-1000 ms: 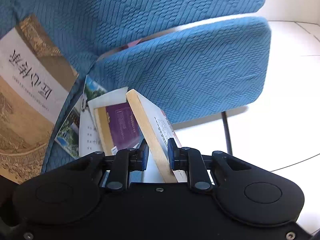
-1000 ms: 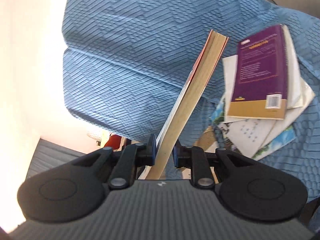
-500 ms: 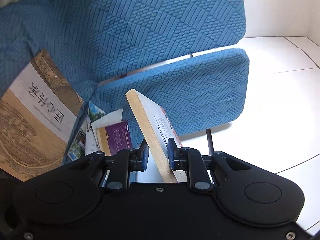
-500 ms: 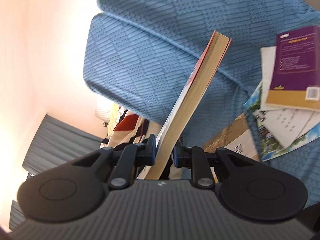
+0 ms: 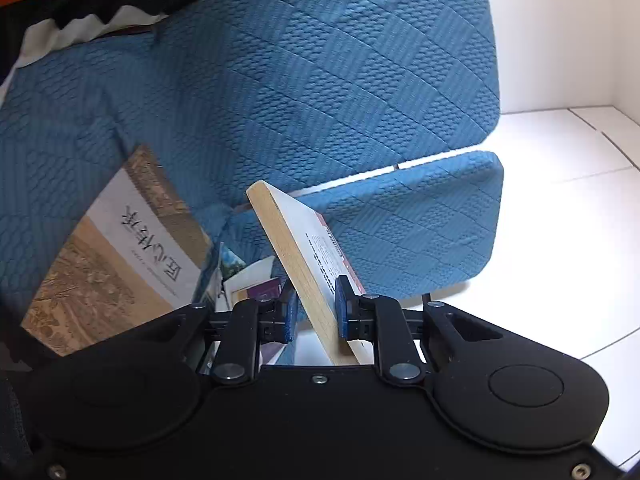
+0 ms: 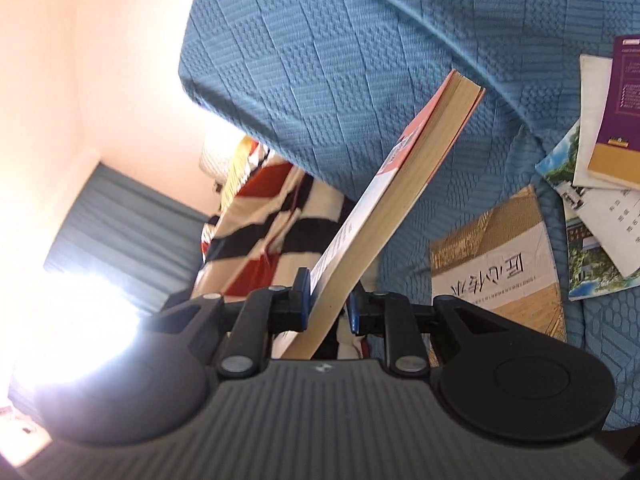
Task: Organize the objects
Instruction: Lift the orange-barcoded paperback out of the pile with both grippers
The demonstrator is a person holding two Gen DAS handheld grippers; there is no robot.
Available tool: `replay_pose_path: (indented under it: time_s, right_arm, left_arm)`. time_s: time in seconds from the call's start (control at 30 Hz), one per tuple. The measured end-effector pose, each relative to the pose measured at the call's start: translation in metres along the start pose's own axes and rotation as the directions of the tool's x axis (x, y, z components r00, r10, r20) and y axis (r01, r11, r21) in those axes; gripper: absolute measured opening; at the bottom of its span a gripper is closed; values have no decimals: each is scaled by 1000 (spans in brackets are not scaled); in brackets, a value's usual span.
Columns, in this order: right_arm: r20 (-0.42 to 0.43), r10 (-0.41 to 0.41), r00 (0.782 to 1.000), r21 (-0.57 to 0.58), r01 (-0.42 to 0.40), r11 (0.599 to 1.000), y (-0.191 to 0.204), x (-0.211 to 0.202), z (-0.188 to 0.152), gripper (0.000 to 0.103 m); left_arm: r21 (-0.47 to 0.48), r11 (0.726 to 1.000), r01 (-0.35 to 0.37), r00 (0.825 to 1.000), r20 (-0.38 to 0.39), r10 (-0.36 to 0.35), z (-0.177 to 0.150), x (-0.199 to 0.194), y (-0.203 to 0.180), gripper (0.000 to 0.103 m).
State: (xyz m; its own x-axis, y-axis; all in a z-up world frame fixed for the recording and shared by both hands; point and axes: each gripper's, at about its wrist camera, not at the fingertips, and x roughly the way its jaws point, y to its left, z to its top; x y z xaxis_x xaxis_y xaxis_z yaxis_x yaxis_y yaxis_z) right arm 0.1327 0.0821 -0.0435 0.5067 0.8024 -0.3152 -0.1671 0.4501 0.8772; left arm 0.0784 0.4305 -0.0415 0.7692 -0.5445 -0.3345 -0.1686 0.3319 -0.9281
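My left gripper (image 5: 314,312) is shut on a paperback book (image 5: 288,248) with yellowed page edges and a white cover with red print. The book leans up to the left from the jaws. In the right wrist view my right gripper (image 6: 328,304) is shut on a paperback (image 6: 404,200) with a white and pink cover that tilts up to the right. I cannot tell whether both views show one book. Neither view shows the other gripper. A gold-and-white book (image 5: 120,256) (image 6: 496,264) lies flat on the blue quilted seat (image 5: 280,100).
A purple-and-gold book (image 6: 624,100) tops a loose pile of leaflets (image 6: 592,240) on the seat, at the right edge. A red, black and white striped cloth (image 6: 272,216) hangs behind the backrest. White floor (image 5: 560,220) lies to the right of the seat. A dark curtain (image 6: 120,216) borders a bright window.
Both grippers have drawn back from the seat with their books still gripped. The pile has slid toward the frame edges, and the striped cloth has come into view.
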Motion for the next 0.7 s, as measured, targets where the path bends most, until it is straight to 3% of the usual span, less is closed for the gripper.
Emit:
replay_pose_path:
  time_s: [0.3, 0.53, 0.7]
  right_arm:
    - [-43, -48, 998, -18, 47, 999, -34, 24, -12, 23]
    - [-83, -54, 995, 28, 56, 998, -65, 38, -12, 23]
    - [-113, -54, 992, 125, 68, 990, -92, 46, -15, 23]
  left_arm:
    - [-61, 996, -62, 998, 31, 64, -11, 7, 46, 18]
    - [-68, 988, -136, 990, 38, 139, -18, 22, 63, 18]
    - [-89, 979, -186, 982, 19, 188, -24, 35, 76, 18]
